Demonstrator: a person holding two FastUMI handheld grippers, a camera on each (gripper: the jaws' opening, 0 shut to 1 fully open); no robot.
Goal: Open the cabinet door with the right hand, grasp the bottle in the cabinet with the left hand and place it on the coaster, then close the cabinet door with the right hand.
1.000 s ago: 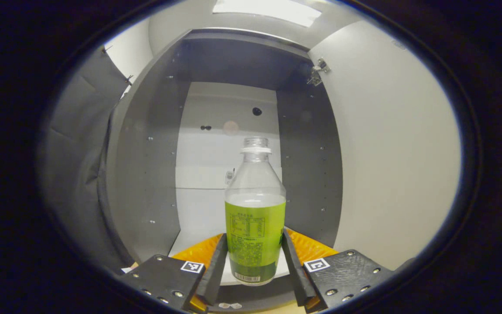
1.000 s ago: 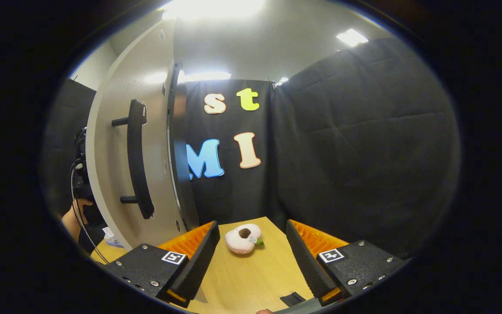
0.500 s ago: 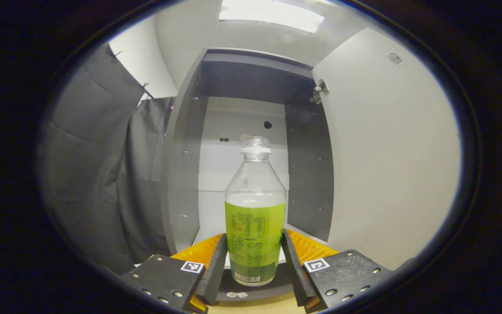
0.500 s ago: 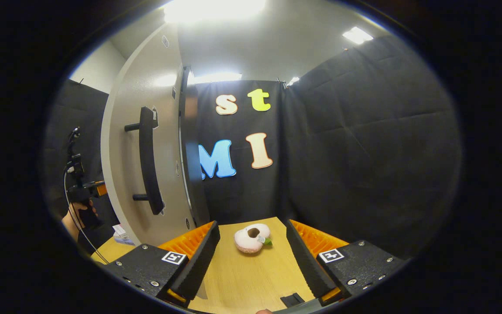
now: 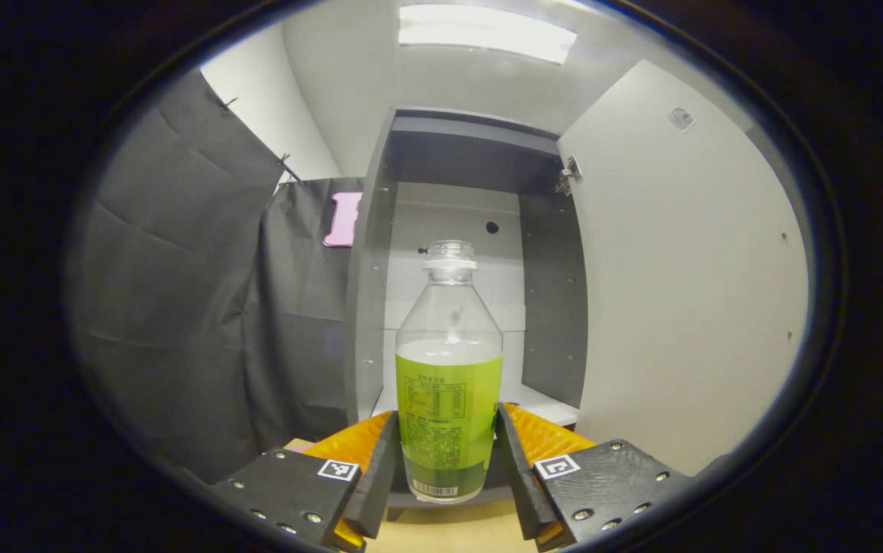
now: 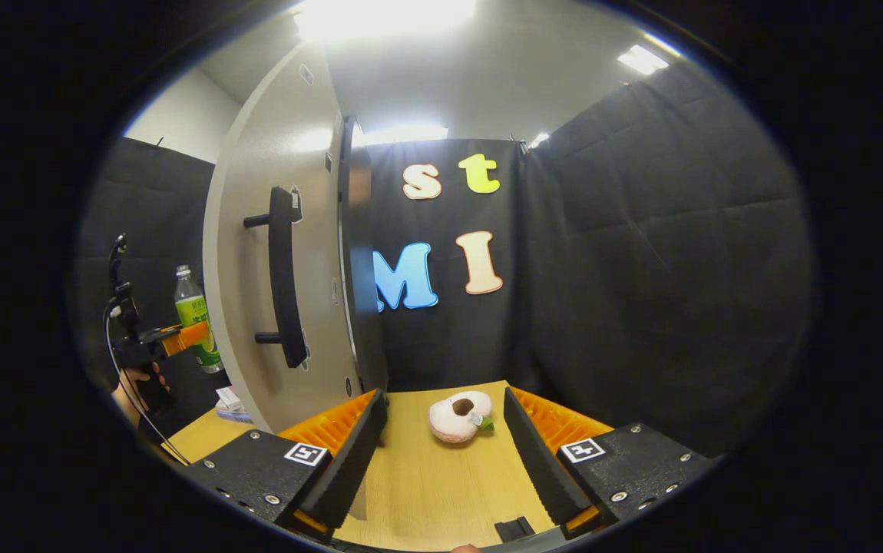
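Bottle (image 5: 449, 384) stood upright between the jaws of the left gripper (image 5: 448, 468), both fingers (image 5: 380, 468) pressed on its labelled lower half, carried clear above the desk (image 5: 449, 530) just in front of the cabinet (image 5: 368, 307). Beyond it, the cabinet door (image 5: 687, 292) hung wide open to the right. In the right gripper view, the right gripper (image 6: 441, 453) had its jaws open, holding nothing, above the desk near a small plush toy (image 6: 458, 415); the door's handle (image 6: 284, 284) was just left of it. Coaster not made out. Judgement: step in hand is carrying the bottle to the coaster; best kept vertical, as it appeared uncapped with liquid inside, gripped steady, lowered flat before release.
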